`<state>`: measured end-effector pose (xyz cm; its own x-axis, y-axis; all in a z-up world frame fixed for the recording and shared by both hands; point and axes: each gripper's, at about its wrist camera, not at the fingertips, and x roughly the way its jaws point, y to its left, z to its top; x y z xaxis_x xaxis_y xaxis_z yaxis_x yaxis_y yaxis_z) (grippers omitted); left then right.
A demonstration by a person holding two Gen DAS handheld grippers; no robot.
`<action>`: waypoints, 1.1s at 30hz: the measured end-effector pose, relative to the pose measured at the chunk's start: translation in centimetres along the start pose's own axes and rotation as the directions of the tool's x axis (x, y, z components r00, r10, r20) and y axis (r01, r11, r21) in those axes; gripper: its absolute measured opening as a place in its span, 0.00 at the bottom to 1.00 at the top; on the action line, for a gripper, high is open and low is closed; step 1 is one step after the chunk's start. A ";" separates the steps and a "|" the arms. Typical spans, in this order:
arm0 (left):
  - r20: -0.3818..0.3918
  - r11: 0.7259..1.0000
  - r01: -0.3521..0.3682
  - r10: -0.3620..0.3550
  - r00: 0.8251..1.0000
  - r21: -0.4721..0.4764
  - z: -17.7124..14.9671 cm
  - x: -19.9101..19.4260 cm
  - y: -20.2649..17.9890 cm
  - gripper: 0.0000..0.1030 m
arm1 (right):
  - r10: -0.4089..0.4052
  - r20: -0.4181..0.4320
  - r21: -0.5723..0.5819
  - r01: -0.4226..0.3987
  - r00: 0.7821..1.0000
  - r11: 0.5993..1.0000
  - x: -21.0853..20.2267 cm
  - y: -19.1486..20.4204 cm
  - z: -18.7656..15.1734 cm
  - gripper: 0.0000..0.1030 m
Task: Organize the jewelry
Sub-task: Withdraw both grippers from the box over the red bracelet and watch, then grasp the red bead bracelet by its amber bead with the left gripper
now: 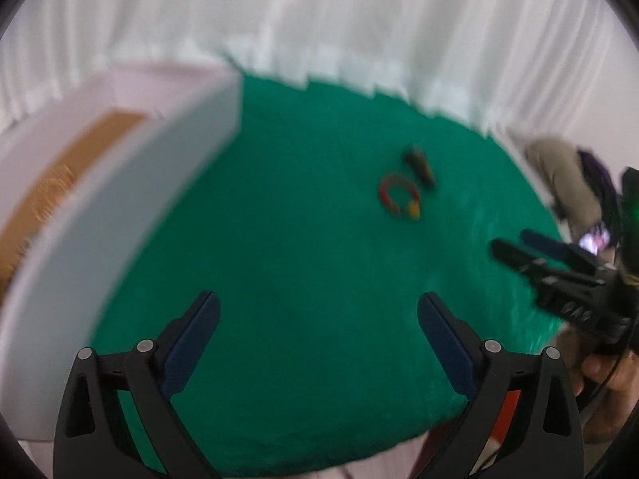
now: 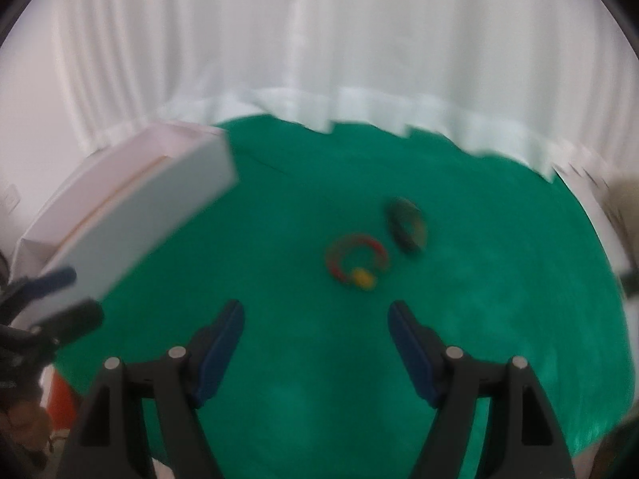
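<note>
Left gripper [image 1: 318, 311] near; box's [image 1: 120, 207] tan lining left-view only.

A: What covers the counter [image 2: 279, 419]?
B: Green cloth, matt with a soft, slightly fuzzy nap. Behind it hangs a white curtain [image 2: 319, 40], thin pleated fabric.
A: The box [image 1: 120, 207]?
B: Smooth matt white card or board, with a tan, coarser-looking lining [image 1: 64, 175] inside; the blur hides its weave.
A: And the jewelry?
B: The red bangle [image 2: 356, 259] looks wrapped in thread, matt, with a yellow bit. The dark bangle [image 2: 407, 225] is too blurred to judge.
A: The tongs?
B: Left tongs [image 1: 318, 339] and right tongs [image 2: 316, 343]: matt black plastic, ribbed blue pads [image 1: 447, 347], small dull metal pins.
</note>
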<state>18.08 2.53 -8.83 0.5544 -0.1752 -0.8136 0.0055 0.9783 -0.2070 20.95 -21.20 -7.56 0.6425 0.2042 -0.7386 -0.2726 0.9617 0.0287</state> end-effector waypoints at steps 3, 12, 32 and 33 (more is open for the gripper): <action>-0.063 0.995 -0.064 0.069 0.996 0.075 -0.4 2.9 -1.8 0.96 | -0.054 -0.062 0.093 0.059 0.997 0.994 0.4 -4.7 -3.3 0.74; -0.065 0.976 0.053 -0.040 0.997 0.210 3.7 7.0 -7.3 0.96 | -0.023 -0.093 0.268 0.047 0.995 0.962 0.9 -9.7 -6.5 0.74; -0.250 0.802 0.224 -0.096 0.963 0.554 9.0 19.5 -14.9 0.76 | 0.048 -0.076 0.360 -0.017 0.996 0.933 0.7 -11.7 -7.3 0.74; -0.252 0.806 0.226 -0.099 0.963 0.547 9.1 19.5 -14.8 0.73 | 0.051 -0.074 0.365 -0.020 0.996 0.931 0.6 -11.8 -7.4 0.74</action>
<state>36.41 -14.40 -16.69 0.3236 -0.2938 -0.8994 0.5854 0.8089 -0.0536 19.30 -33.74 -13.34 0.5729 0.2385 -0.7841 -0.0054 0.9578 0.2873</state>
